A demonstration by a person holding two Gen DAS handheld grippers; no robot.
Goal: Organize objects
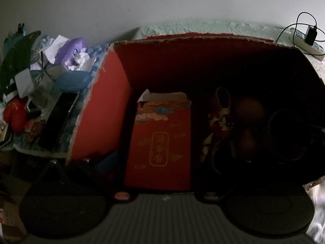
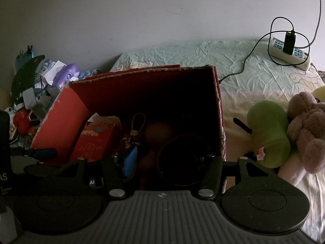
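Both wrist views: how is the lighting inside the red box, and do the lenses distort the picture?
Left wrist view: the red box interior is deep in shadow; only the red packet reads clearly, and items to its right are murky. Right wrist view: the same dark interior, while the bedsheet and green plush toy are well lit. Both views: fisheye bending and dark corners.

The far right interior of the red cardboard box [image 1: 121, 75] lies in deep shadow. A round brown object [image 1: 248, 109] and a dark circular item [image 1: 284, 134] there cannot be identified. Left gripper [image 1: 162, 162] fingertips are lost in the gloom. The pink plush toy [image 2: 306, 130] is cut off at the right edge.
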